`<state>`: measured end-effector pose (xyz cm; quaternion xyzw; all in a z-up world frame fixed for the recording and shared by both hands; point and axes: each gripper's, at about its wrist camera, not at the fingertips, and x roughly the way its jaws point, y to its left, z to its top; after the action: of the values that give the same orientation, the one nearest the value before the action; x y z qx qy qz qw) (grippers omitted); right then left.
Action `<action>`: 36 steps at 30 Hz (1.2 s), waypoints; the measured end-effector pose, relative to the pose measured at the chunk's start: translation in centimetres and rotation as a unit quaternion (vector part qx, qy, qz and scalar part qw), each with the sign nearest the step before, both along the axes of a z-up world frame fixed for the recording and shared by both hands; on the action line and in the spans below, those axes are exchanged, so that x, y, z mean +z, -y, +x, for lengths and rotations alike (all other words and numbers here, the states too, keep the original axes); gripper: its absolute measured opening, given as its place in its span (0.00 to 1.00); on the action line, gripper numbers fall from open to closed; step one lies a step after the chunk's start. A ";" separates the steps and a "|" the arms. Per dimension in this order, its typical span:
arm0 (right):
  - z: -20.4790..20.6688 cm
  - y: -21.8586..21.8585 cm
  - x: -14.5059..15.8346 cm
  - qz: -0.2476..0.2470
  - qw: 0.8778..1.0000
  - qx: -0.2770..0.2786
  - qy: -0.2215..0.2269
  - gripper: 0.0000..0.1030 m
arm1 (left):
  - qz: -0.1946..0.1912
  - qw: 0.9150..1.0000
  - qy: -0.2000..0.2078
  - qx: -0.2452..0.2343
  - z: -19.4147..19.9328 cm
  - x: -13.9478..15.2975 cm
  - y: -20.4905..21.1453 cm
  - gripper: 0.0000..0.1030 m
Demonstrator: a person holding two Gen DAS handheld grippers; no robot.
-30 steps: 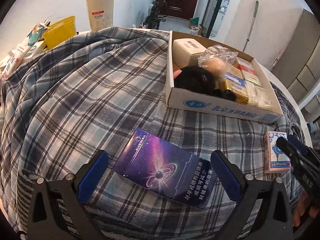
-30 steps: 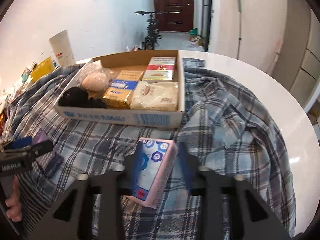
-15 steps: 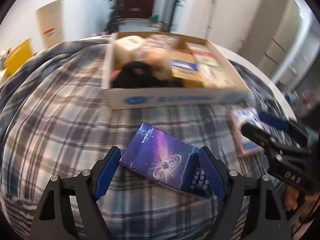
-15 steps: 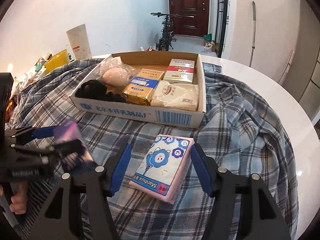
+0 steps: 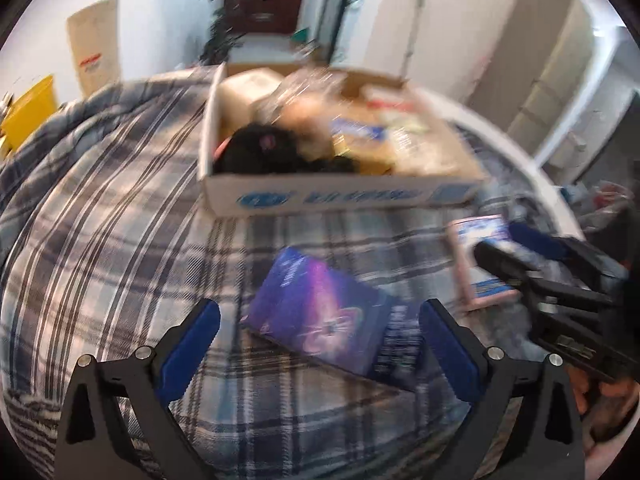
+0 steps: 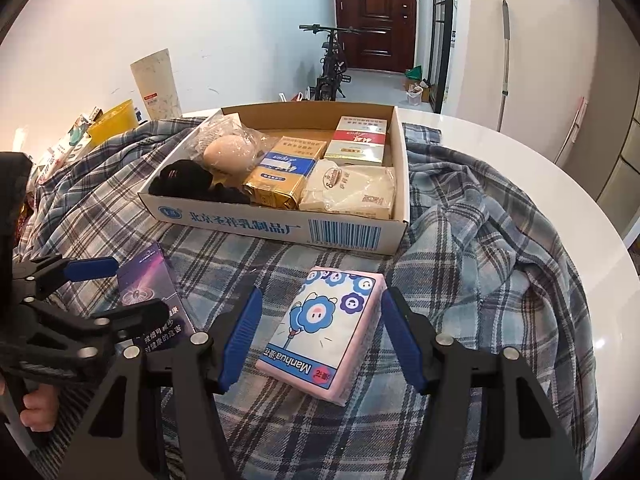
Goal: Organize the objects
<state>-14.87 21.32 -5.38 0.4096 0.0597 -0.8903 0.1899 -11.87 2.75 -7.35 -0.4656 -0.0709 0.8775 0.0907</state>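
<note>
A dark reddish-brown panelled wooden door (image 6: 375, 16) closes the corridor at twelve o'clock, a black bicycle (image 6: 330, 68) parked before it. Plain white walls (image 6: 120, 20) run toward ten o'clock; tall beige cabinets (image 6: 618, 128) stand at three o'clock.

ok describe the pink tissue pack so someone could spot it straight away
Find the open cardboard box on the plaid cloth. Just in front of its barcode end lies the pink tissue pack, flat on the cloth. Unlike the purple box to its left, it shows blue cartoon flowers.

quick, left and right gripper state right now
Left gripper: open, jaws just reopened, astride the purple box, pads clear of it.
Right gripper: open, astride the pink tissue pack, not gripping it.
</note>
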 end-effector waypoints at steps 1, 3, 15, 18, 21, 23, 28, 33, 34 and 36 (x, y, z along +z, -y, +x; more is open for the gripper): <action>0.0 -0.1 0.0 -0.002 1.000 -0.001 0.000 0.59 | -0.002 1.000 -0.005 -0.011 0.2 0.2 -0.3 0.99; -0.1 -0.3 0.1 -0.006 1.000 -0.004 0.002 0.59 | -0.019 0.999 0.006 -0.035 0.1 -0.2 -1.2 1.00; 0.1 -0.4 0.4 -0.016 1.000 0.000 0.004 0.59 | -0.037 0.995 0.040 -0.087 -0.2 -1.1 -3.0 1.00; 0.1 -0.4 0.4 -0.017 1.000 0.000 0.003 0.59 | -0.073 0.991 0.032 -0.111 0.3 -1.2 -4.3 1.00; 0.0 -0.5 0.4 -0.018 1.000 -0.001 0.005 0.59 | -0.124 0.982 0.039 -0.136 0.2 -1.9 -6.0 1.00; 0.0 -0.5 0.4 -0.019 1.000 -0.002 0.006 0.59 | -0.141 0.979 0.037 -0.140 0.1 -2.0 -6.6 1.00; 0.0 -0.5 0.3 -0.016 1.000 -0.004 0.005 0.59 | -0.125 0.984 0.042 -0.121 -0.5 -2.0 -5.7 1.00; 0.0 -0.8 0.5 -0.016 1.000 -0.014 0.000 0.59 | -0.103 0.990 0.000 -0.101 0.2 -0.6 -4.6 0.97; 0.0 -0.9 0.6 -0.016 1.000 -0.017 -0.002 0.59 | -0.100 0.990 -0.016 -0.094 0.5 0.0 -4.3 0.97; 0.0 -1.1 0.6 -0.016 1.000 -0.020 -0.003 0.59 | -0.095 0.991 -0.045 -0.078 1.0 1.0 -3.8 0.97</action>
<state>-14.89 22.37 -4.76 0.4050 0.0375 -0.8959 0.1786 -10.83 6.54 -6.31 -0.4359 0.0534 0.8906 0.1179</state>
